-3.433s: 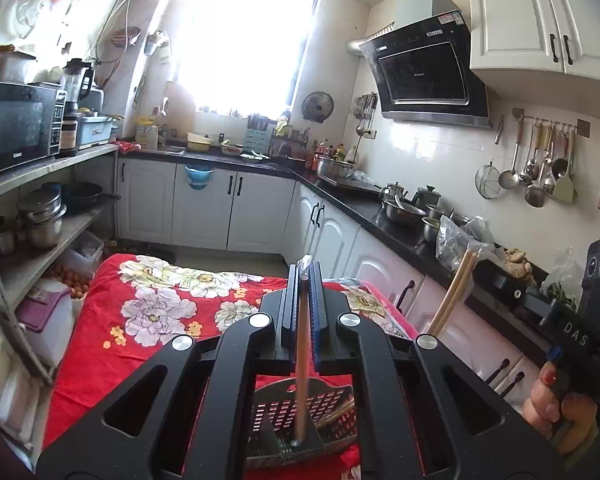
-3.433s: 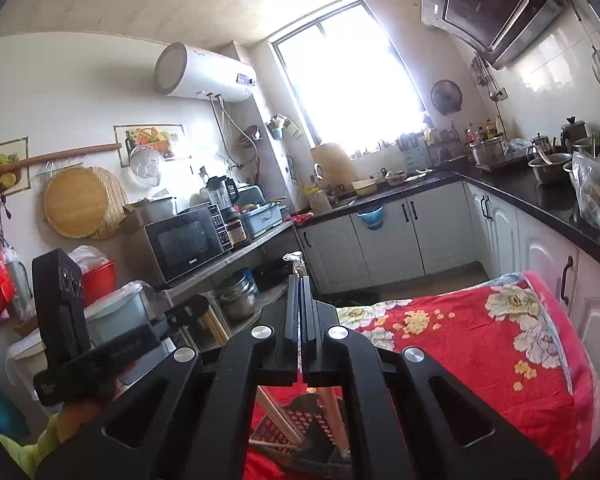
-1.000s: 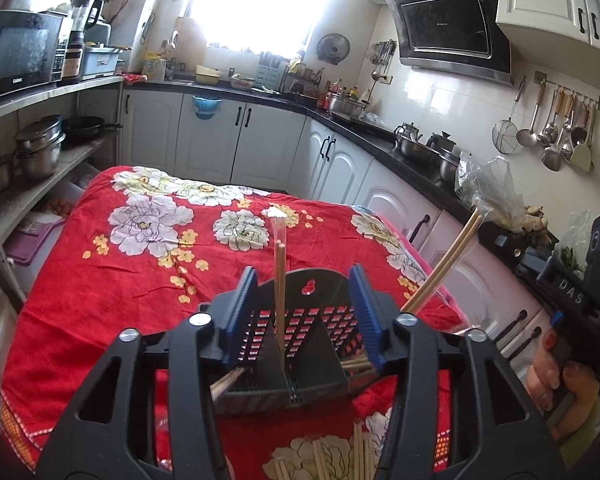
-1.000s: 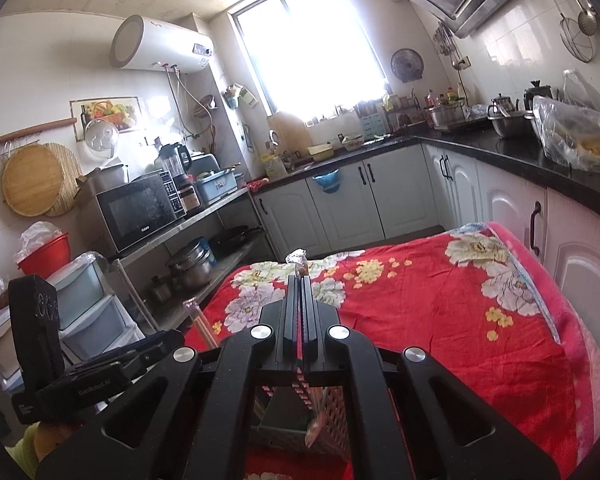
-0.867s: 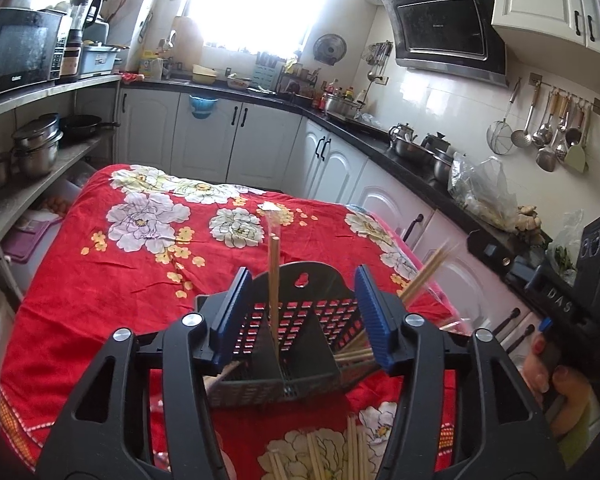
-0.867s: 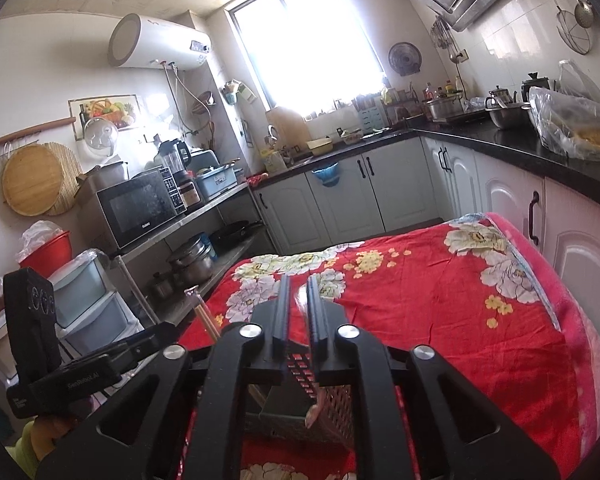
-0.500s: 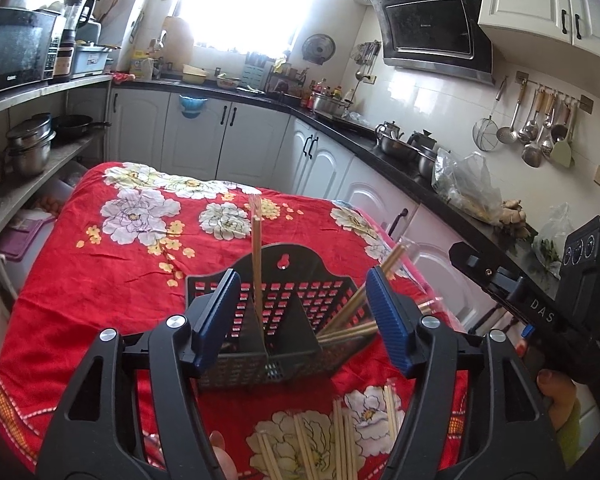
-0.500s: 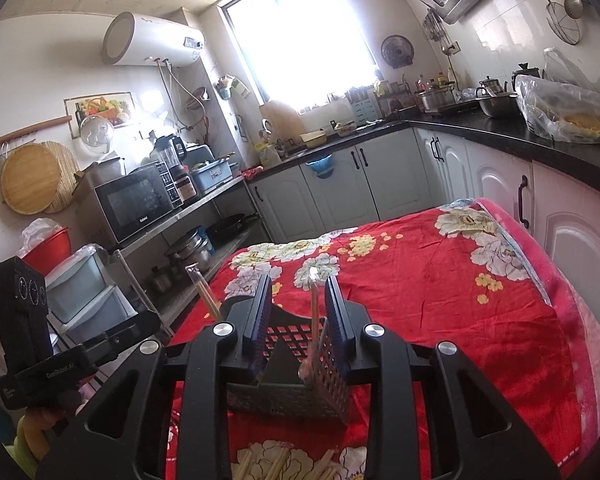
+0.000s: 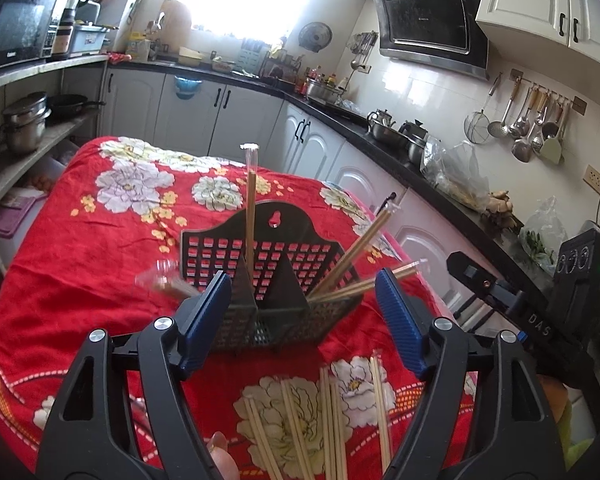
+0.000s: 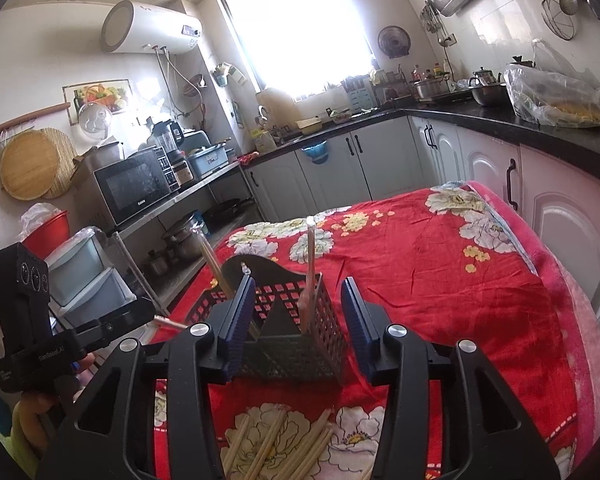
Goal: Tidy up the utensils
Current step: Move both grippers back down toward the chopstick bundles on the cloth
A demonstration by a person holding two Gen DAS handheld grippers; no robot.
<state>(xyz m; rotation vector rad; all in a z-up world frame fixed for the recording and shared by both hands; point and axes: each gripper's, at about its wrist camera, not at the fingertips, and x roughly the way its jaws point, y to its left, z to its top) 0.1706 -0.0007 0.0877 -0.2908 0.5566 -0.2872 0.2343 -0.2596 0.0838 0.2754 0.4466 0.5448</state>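
A black perforated utensil holder (image 9: 276, 276) (image 10: 296, 336) stands on the red flowered cloth (image 9: 100, 236) (image 10: 452, 280). Several wrapped chopsticks stand in it: one upright (image 9: 251, 216) (image 10: 310, 268), others leaning right (image 9: 356, 252) and left (image 10: 214, 260). More chopsticks (image 9: 324, 412) (image 10: 284, 440) lie loose on the cloth in front of it. My left gripper (image 9: 302, 324) hangs just in front of the holder, its jaws opening, nothing held. My right gripper (image 10: 298, 320) also faces the holder, jaws opening and apart from it. The other hand's gripper body (image 9: 532, 304) (image 10: 40, 336) shows at each frame's edge.
White cabinets with a black counter (image 9: 380, 136) (image 10: 520, 128) run behind and to the right of the table. A shelf with a microwave (image 10: 132, 188) and pots (image 9: 22, 124) stands on the left. Ladles (image 9: 528, 124) hang on the wall. A fingertip (image 9: 220, 452) shows at the bottom edge.
Both grippers let go of their chopsticks, which now stand in the holder. Both drew back from the holder while their jaws spread, bringing the loose chopsticks on the cloth into view.
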